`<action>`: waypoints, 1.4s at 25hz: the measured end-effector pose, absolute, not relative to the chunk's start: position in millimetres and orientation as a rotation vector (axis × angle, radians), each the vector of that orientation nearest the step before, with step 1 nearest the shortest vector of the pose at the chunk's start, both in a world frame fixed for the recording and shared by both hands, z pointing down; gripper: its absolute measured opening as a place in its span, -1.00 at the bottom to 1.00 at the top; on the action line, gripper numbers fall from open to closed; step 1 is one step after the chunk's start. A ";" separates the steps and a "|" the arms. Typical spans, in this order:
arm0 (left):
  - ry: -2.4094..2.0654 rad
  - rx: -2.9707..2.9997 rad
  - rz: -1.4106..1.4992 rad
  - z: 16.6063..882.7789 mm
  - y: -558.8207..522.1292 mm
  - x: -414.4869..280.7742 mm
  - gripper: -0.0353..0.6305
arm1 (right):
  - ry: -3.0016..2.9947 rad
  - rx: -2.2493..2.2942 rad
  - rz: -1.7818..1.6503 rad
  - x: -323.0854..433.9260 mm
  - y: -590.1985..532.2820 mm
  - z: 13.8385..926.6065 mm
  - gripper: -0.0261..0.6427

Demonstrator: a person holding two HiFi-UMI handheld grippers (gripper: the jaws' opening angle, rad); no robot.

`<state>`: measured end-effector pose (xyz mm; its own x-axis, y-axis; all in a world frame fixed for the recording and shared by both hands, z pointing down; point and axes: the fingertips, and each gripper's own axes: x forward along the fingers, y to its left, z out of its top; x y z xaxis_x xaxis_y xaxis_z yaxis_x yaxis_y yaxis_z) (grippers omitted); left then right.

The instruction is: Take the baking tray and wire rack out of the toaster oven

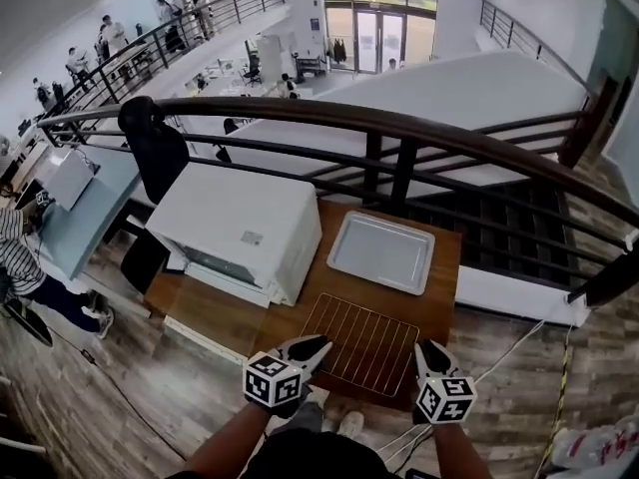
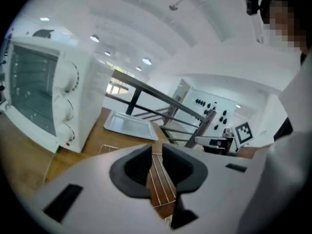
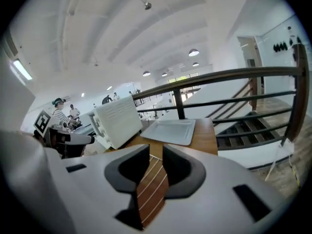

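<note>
The silver baking tray (image 1: 381, 251) lies on the wooden table (image 1: 442, 302) to the right of the white toaster oven (image 1: 240, 228). In front of it, the wire rack (image 1: 364, 345) lies flat near the table's front edge. My left gripper (image 1: 315, 345) hovers over the rack's front left corner, and my right gripper (image 1: 424, 350) over its front right corner. Both are above the rack and hold nothing. In the left gripper view the jaws (image 2: 156, 151) stand a narrow gap apart, with only the rack's wires (image 2: 155, 182) below. The right gripper (image 3: 156, 156) looks the same, over the rack (image 3: 152, 189).
The oven (image 2: 44, 96) shows its glass door shut, with the tray (image 2: 129, 126) beside it. A dark curved railing (image 1: 399, 128) runs behind the table, with stairs beyond. Wooden floor lies in front, with cables at the right (image 1: 504, 362). People stand far off at the left.
</note>
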<state>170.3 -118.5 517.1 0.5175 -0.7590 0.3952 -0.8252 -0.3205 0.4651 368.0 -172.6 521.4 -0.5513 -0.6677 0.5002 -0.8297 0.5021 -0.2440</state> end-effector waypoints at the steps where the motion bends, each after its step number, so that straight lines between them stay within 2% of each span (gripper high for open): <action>1: -1.340 2.130 0.088 507.2 -115.5 163.1 -0.70 | -2.436 1.253 0.643 367.5 -172.5 514.0 -0.70; 6: -1.583 2.085 -0.082 472.1 -94.9 119.0 -0.81 | -2.490 1.257 0.600 367.8 -164.7 497.3 -0.80; 13: -1.765 2.100 -0.086 450.6 -66.9 52.0 -0.82 | -2.504 1.362 0.525 373.2 -153.8 474.1 -0.86; 19: -1.790 2.165 -0.089 432.6 -63.6 10.4 -0.82 | -2.558 1.432 0.493 346.2 -149.6 442.8 -0.88; 35: -1.843 2.290 -0.068 417.6 -55.7 -16.8 -0.82 | -2.579 1.433 0.364 293.8 -123.9 426.3 -0.93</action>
<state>-16.8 -55.7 417.6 0.2208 -0.9712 0.0898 -0.9619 -0.2016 0.1844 293.8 -123.9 426.3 -0.5240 -0.8100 0.2632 -0.8512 0.5086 -0.1295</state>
